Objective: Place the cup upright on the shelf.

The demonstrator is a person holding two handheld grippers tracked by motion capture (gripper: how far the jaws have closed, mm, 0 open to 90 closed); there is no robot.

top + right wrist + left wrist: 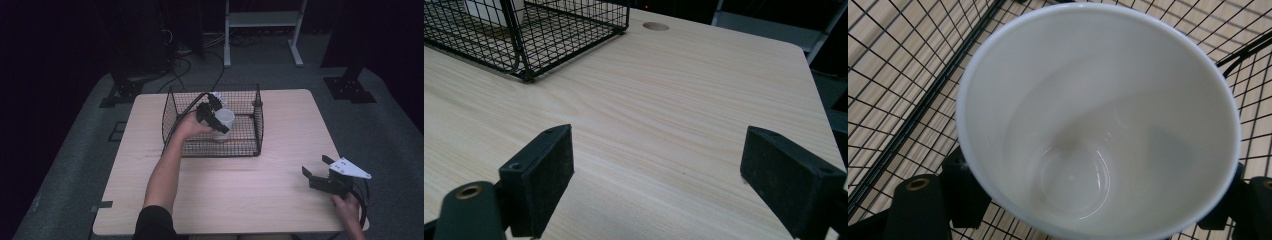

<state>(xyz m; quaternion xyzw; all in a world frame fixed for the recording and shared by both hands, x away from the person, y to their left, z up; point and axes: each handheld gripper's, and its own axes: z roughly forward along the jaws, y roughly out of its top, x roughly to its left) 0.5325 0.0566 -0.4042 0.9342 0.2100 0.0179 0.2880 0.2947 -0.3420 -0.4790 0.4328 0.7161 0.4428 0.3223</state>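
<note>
We find the left gripper [216,116] inside the black wire basket [257,130], its jaws clamped on the white cup [224,120]. In the left gripper view the jaws stand against the cup's [1098,125] outer wall at lower left and lower right, with the mouth facing the camera and the inside empty. The cup is therefore within the basket's [893,90] walls, near the middle, and held. We cannot tell from these views whether its base touches the mesh floor.

The relation that governs the coming move, in our judgement, is the cup against the basket's walls: the mesh surrounds it on all sides, so the only free way is upward through the open top. The cup's long axis runs roughly upright in the high view, tilted somewhat toward the person's right. The left forearm crosses the near wall, and the gripper's cable arcs over the left rim; either could catch on the wire.

The right gripper [320,172] sits well apart at the near right corner of the table [280,200], jaws spread wide with nothing between them, as the right gripper view confirms over bare wood [664,130]. It points toward the basket [549,30]. A second pale object lies behind the cup near the far wall; we cannot identify it.
</note>
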